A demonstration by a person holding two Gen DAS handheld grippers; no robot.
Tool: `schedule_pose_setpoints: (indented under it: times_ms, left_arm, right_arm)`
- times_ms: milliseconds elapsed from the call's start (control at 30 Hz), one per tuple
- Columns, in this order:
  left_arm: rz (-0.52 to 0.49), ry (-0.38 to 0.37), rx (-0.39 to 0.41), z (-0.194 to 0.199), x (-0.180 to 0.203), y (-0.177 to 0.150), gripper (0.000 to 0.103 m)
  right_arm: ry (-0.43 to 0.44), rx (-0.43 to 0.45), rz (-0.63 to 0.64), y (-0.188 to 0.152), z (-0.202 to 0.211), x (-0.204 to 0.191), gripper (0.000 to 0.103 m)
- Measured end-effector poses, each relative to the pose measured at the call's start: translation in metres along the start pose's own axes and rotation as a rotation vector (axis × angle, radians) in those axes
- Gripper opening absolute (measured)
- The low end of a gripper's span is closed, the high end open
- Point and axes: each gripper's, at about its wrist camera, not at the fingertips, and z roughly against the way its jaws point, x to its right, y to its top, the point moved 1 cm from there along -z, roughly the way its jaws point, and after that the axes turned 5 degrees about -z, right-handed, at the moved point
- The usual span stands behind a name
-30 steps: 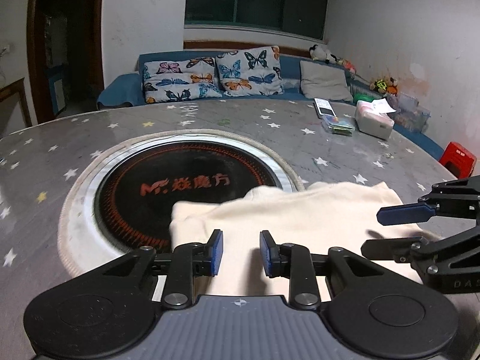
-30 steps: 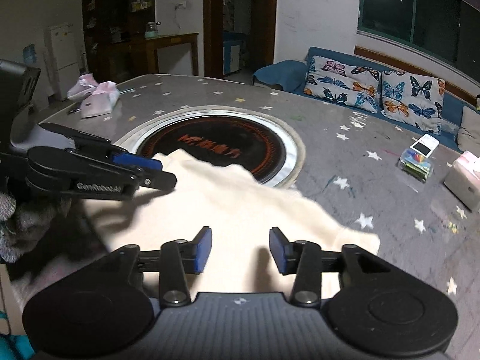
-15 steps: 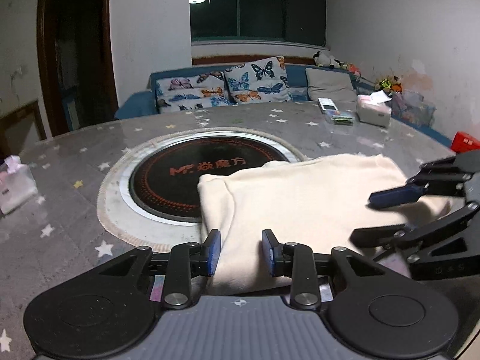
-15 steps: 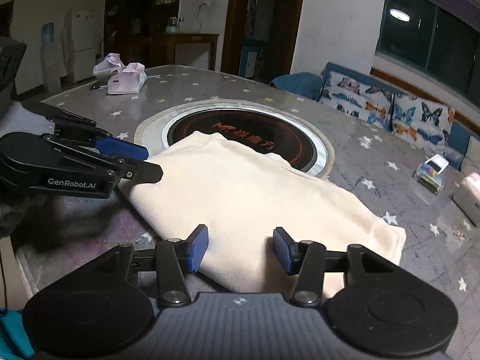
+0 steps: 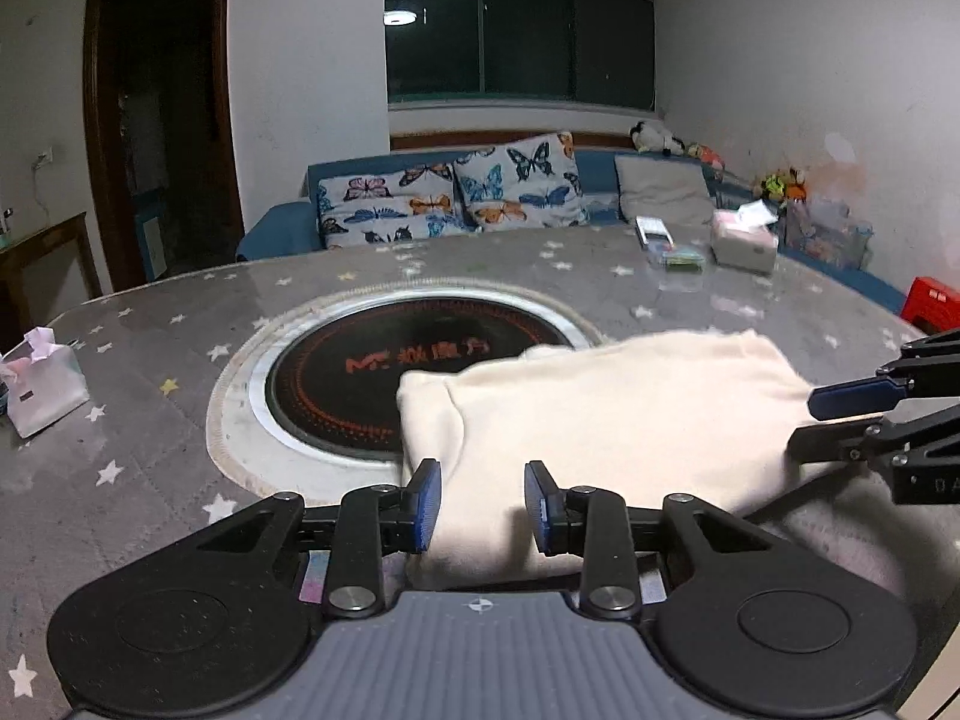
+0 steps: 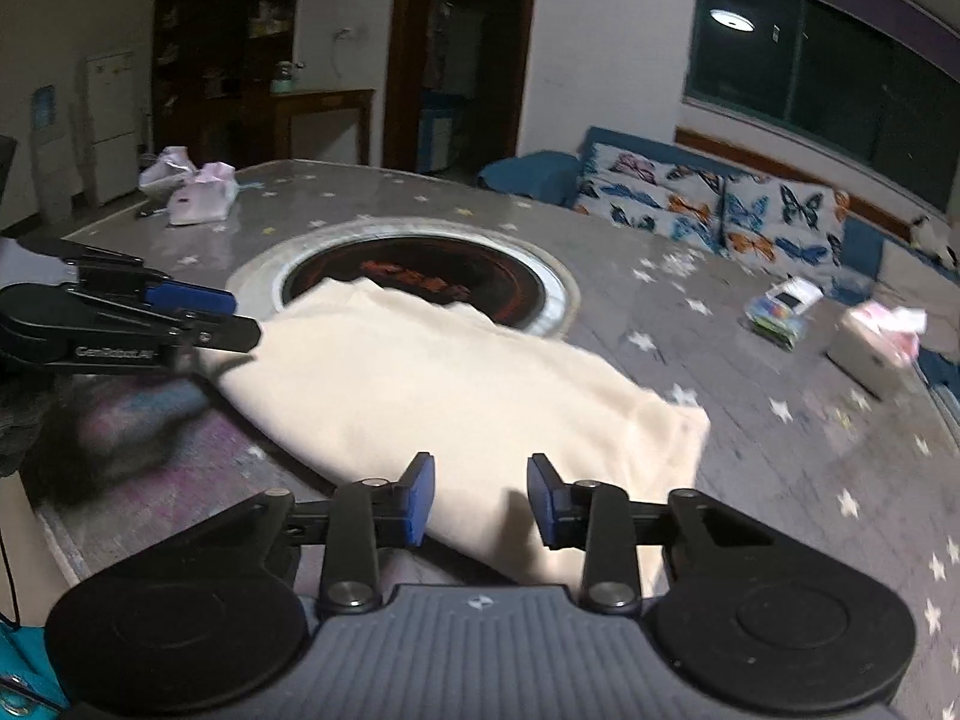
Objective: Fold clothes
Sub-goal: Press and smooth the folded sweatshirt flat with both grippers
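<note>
**Two open grippers over a folded cream garment**

Table (image 5: 150,372): large, round, grey star-print cover, with a dark round hotplate inset (image 5: 372,372) at the centre. Sofa with butterfly cushions (image 5: 456,198) behind it.

Cream garment (image 5: 600,414): lies on the table's near side as a compact, roughly rectangular pad. Its far corner overlaps the hotplate rim. Layered edges show at the left end, so it already looks folded at least once. Whether another fold is due or this is the final shape, can't tell.

Left gripper (image 5: 483,504): fingers moderately apart, nothing between them, hanging over the near left edge of the cloth. Right gripper (image 6: 480,501): same gap, holding nothing, above the near right edge.

Small stuff: tissue box (image 5: 744,240) at the far right, pink bag (image 5: 39,384) at the left, both well clear.

Risks, as judgement:
- A pinch here may catch only the top layer and peel the fold open.
- Uneven pull from the two sides would skew the pad.
- Dragging could slide the cloth further onto the hotplate or off the near edge.
- Right view is motion-blurred, so its edge positions are rough.
</note>
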Motion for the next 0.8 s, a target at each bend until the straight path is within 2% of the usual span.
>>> schedule_pose_setpoints:
  times_ms: [133,367,500,667,733,800]
  left_arm:
    - [-0.002,0.021,-0.021,-0.005,-0.001,-0.005,0.033]
    - [0.020,0.020,-0.022,-0.001,-0.005,-0.002,0.033]
    - [0.035,0.020,-0.040,-0.003,-0.007,-0.002,0.033]
    - [0.055,0.020,-0.064,-0.005,-0.010,-0.001,0.037]
    - [0.069,0.021,-0.075,-0.005,-0.011,0.001,0.041]
    - [0.081,0.027,-0.085,-0.005,-0.011,0.002,0.046]
  right_arm:
    - [-0.008,-0.020,-0.013,-0.009,-0.001,0.005,0.029]
    - [0.020,0.045,-0.011,0.011,0.003,-0.002,0.029]
    - [0.041,-0.007,0.016,0.004,-0.016,-0.010,0.030]
    - [0.035,0.008,0.017,0.008,-0.008,-0.010,0.031]
    - [0.031,0.016,0.018,0.011,-0.005,-0.010,0.033]
    - [0.036,0.021,0.011,0.012,-0.004,-0.011,0.042]
